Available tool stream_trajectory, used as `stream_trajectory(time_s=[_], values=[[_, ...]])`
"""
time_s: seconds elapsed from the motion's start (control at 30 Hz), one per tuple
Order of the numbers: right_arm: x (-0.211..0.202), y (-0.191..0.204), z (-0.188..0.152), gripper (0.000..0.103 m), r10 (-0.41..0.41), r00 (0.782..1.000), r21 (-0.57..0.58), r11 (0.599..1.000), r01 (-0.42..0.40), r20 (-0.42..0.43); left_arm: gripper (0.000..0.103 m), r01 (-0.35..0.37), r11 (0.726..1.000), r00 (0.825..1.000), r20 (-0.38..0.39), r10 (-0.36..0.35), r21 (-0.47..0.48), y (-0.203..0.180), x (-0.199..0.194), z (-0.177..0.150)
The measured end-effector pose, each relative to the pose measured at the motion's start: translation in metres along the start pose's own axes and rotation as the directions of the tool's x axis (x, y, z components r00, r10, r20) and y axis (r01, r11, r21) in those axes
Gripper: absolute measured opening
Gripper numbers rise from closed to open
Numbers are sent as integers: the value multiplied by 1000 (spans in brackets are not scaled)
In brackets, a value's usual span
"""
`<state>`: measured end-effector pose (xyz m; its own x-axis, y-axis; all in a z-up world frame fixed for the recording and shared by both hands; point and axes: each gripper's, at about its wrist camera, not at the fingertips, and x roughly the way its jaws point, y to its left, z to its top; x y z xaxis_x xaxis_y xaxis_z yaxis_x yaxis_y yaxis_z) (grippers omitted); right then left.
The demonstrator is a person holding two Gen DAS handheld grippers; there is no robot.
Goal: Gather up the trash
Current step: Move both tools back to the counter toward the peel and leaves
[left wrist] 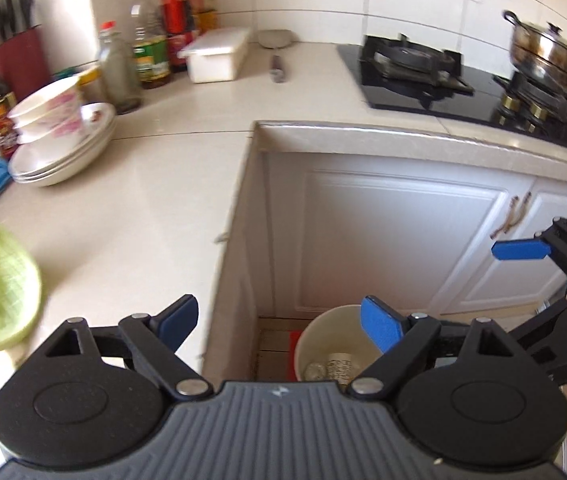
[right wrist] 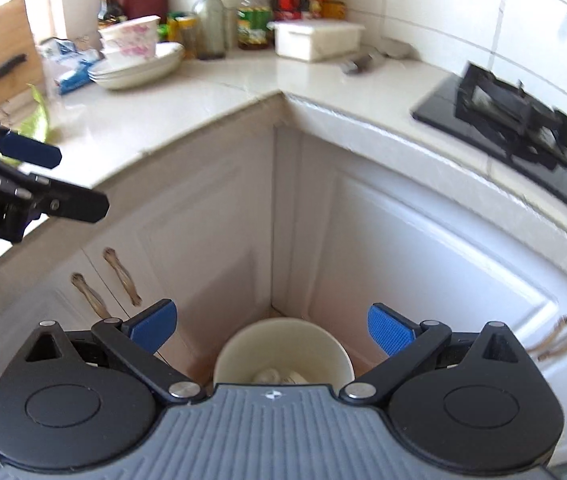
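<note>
A cream trash bin (left wrist: pixel 323 344) stands on the floor in the inner corner of the cabinets, with crumpled white scraps (left wrist: pixel 339 366) at its bottom. My left gripper (left wrist: pixel 279 326) hovers above the counter edge and the bin, open, nothing between its blue pads. My right gripper (right wrist: pixel 271 330) hangs over the same bin (right wrist: pixel 283 348), open and empty too. Each gripper shows at the edge of the other's view. A green leaf (left wrist: pixel 7 288) lies on the counter at the far left, beside some other scraps cut off by the frame edge.
The L-shaped counter (left wrist: pixel 155 200) carries stacked plates and bowls (left wrist: pixel 59 136), oil and sauce bottles (left wrist: pixel 149 44), a white lidded box (left wrist: pixel 217 54) and a knife block (left wrist: pixel 23 56). A gas hob (left wrist: pixel 415 70) with a steel pot (left wrist: pixel 547 52) sits to the right. White cabinet doors (right wrist: pixel 423 264) flank the bin.
</note>
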<state>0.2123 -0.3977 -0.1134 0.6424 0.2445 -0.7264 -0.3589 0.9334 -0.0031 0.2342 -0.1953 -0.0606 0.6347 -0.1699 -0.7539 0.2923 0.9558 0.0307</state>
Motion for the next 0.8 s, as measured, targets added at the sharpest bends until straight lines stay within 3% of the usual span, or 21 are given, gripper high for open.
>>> stream_trajectory(time_s=[0.17,0.33,0.8], values=[[7,35,35,103,94,995,-102,991,-91,24,91,-77,993,997,8,78,-91,36,-20,-13],[15,79,63,103,183,983,-227,959,-171,33,91,-163,969,986,10,168,-186,72,-38,-30],[50,191,109,103,413,911,-486,794,-364,-6,91,-383,841,920,-84,382,-382,151,-78,-85]])
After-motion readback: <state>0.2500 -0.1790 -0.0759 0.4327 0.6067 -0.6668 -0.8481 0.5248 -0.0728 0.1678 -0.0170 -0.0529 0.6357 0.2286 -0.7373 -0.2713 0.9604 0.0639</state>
